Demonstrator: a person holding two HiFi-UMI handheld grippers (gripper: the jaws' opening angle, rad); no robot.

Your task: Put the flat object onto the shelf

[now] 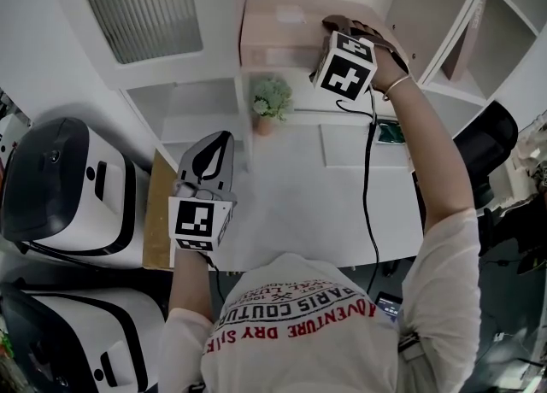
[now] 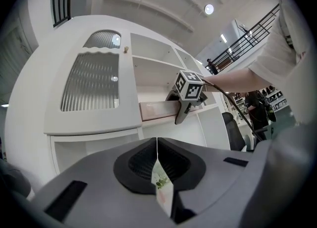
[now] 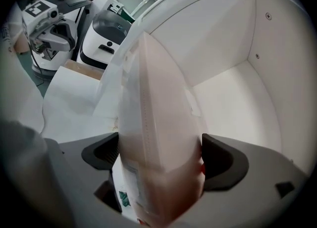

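The flat object, a pale pink box point(image 1: 282, 28), lies in an upper compartment of the white shelf unit point(image 1: 256, 75). My right gripper point(image 1: 323, 41) is at the box's right end, with the person's hand over it. In the right gripper view the box point(image 3: 158, 123) stands on edge between the wide-spread jaws of that gripper point(image 3: 161, 157), and I see no pad pressing on it. The compartment floor point(image 3: 233, 103) lies beyond. My left gripper point(image 1: 214, 148) hovers low over the table, shut and empty. From the left gripper view point(image 2: 157, 155) I see the box point(image 2: 156, 109) and the right gripper point(image 2: 184, 108).
A small potted plant point(image 1: 271, 101) stands at the back of the white table point(image 1: 308, 203). Large white-and-black machines point(image 1: 68, 186) sit at the left. A black cable point(image 1: 369, 186) hangs from the right gripper. A cabinet door with ribbed glass point(image 1: 141, 7) is at the upper left, a black chair point(image 1: 491, 139) at the right.
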